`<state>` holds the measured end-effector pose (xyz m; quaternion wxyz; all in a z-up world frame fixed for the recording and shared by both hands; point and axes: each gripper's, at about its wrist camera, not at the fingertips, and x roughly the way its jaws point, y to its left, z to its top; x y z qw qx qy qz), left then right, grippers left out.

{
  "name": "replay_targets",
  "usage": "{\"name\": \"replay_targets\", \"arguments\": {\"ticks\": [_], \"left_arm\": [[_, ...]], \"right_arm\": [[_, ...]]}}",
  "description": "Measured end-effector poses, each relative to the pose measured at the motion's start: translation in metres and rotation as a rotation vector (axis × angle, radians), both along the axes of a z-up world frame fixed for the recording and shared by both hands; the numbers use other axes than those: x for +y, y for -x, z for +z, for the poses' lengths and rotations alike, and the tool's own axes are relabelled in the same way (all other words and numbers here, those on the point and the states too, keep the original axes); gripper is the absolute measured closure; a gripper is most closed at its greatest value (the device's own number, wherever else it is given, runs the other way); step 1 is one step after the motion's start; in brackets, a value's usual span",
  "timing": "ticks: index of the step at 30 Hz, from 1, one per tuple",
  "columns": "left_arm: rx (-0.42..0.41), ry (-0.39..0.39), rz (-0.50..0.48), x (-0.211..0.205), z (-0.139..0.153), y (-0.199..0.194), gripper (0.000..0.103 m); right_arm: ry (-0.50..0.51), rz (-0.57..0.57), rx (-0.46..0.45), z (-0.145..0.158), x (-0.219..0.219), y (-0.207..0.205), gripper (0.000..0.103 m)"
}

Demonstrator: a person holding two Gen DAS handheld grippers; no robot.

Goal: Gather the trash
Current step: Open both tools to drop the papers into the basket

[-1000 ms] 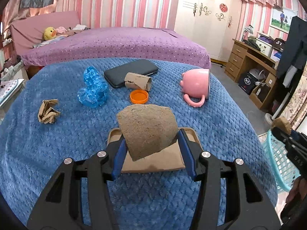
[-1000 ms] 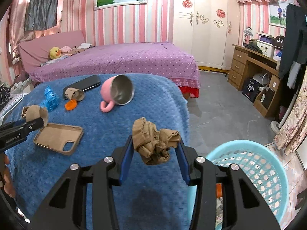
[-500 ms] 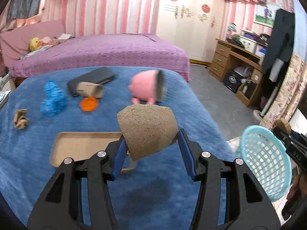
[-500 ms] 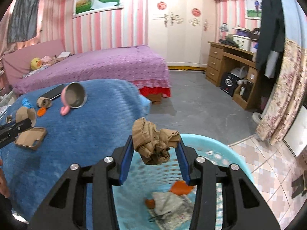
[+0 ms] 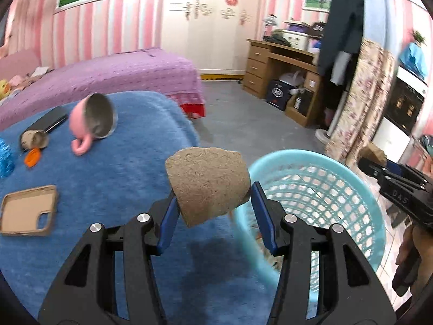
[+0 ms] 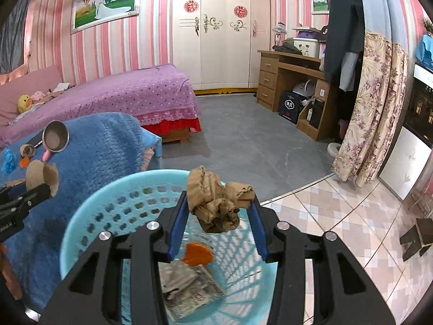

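My left gripper (image 5: 213,203) is shut on a brown pulp cup (image 5: 207,181) and holds it at the near rim of a light blue trash basket (image 5: 324,189), over the edge of the blue blanket (image 5: 121,184). My right gripper (image 6: 219,211) is shut on a crumpled brown paper wad (image 6: 216,203), held above the basket (image 6: 113,205). Inside the basket lie an orange scrap (image 6: 197,253) and crumpled papers (image 6: 186,284). The left gripper with its cup shows in the right wrist view (image 6: 40,178).
On the blanket lie a pink mug (image 5: 93,120), a cardboard tube (image 5: 33,139), an orange cap (image 5: 32,158), blue wrapper (image 5: 5,157), a dark phone (image 5: 51,119) and a tan phone case (image 5: 28,214). A purple bed (image 6: 121,92), desk (image 6: 292,81) and floral curtain (image 6: 370,108) stand around.
Both grippers have swung right, away from the blanket toward the basket. The right gripper now holds its wad over the basket's inside; the left cup has reached the basket's rim.
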<state>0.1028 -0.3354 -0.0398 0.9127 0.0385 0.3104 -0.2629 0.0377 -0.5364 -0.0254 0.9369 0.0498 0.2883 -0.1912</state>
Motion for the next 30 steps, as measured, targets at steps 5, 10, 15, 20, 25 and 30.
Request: {"name": "replay_targets", "arguments": {"ticks": [5,10,15,20,25,30], "left_arm": [[0.013,0.019,-0.063,-0.031,0.001,0.009,0.052],[0.025,0.005,-0.118,-0.057,0.004,0.014,0.045],[0.005,-0.027,-0.090,-0.053,0.006,0.011,0.021],[0.011,-0.035,0.002,-0.025,0.009,-0.006,0.010],[0.003,-0.024,0.066,0.001,0.018,-0.016,0.008],[-0.026,-0.017,0.112,0.019,0.028,-0.017,0.006]], "right_arm": [[-0.006,-0.006,-0.005,-0.001,-0.006,0.006,0.060],[-0.022,-0.026,-0.027,0.001,-0.010,0.013,0.060],[-0.028,-0.031,-0.031,-0.001,-0.011,0.016,0.060],[-0.030,-0.026,-0.040,-0.001,-0.007,0.017,0.060],[-0.027,-0.016,-0.050,0.002,0.003,0.014,0.059],[-0.029,-0.018,-0.046,0.006,0.014,0.010,0.050]]}}
